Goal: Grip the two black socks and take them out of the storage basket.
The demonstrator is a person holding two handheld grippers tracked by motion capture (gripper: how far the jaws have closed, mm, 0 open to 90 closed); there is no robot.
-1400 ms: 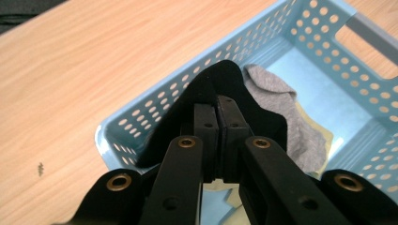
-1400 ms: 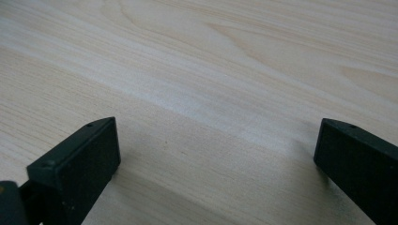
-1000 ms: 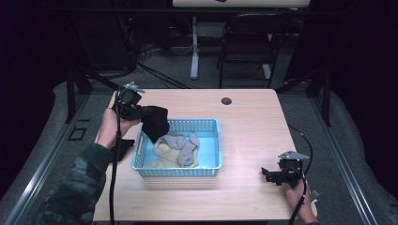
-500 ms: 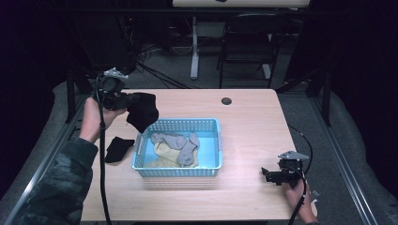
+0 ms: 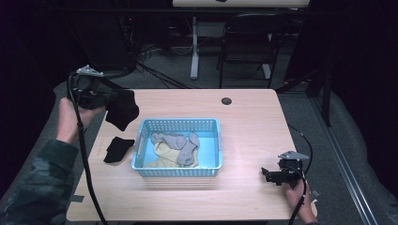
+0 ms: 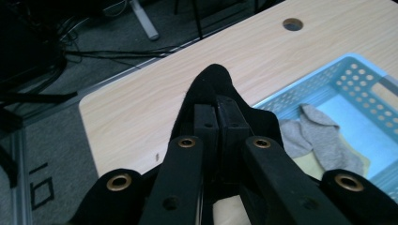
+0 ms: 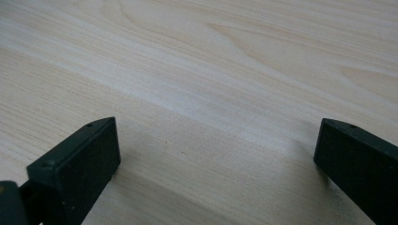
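Observation:
My left gripper (image 5: 109, 99) is raised over the table's far left corner, shut on a black sock (image 5: 123, 108) that hangs from its jaws. In the left gripper view the two pads (image 6: 206, 123) press together with the black sock (image 6: 212, 85) draped around them. A second black sock (image 5: 117, 148) lies flat on the table, left of a light blue basket (image 5: 178, 125). Grey socks (image 5: 180, 143) and a pale yellow sock (image 5: 160, 157) lie inside the basket. My right gripper (image 5: 266, 175) rests low at the near right of the table, open, with bare wood between its jaws (image 7: 213, 154).
A dark round hole (image 5: 226, 101) sits in the tabletop (image 5: 253, 136) near the far edge. Beyond the table stand a chair (image 5: 251, 42), a white stand (image 5: 194, 47) and loose cables (image 5: 155, 70) on the floor. Each gripper trails a black cable.
My left gripper has risen and moved left and away from the basket, carrying the black sock. The right gripper has stayed where it was.

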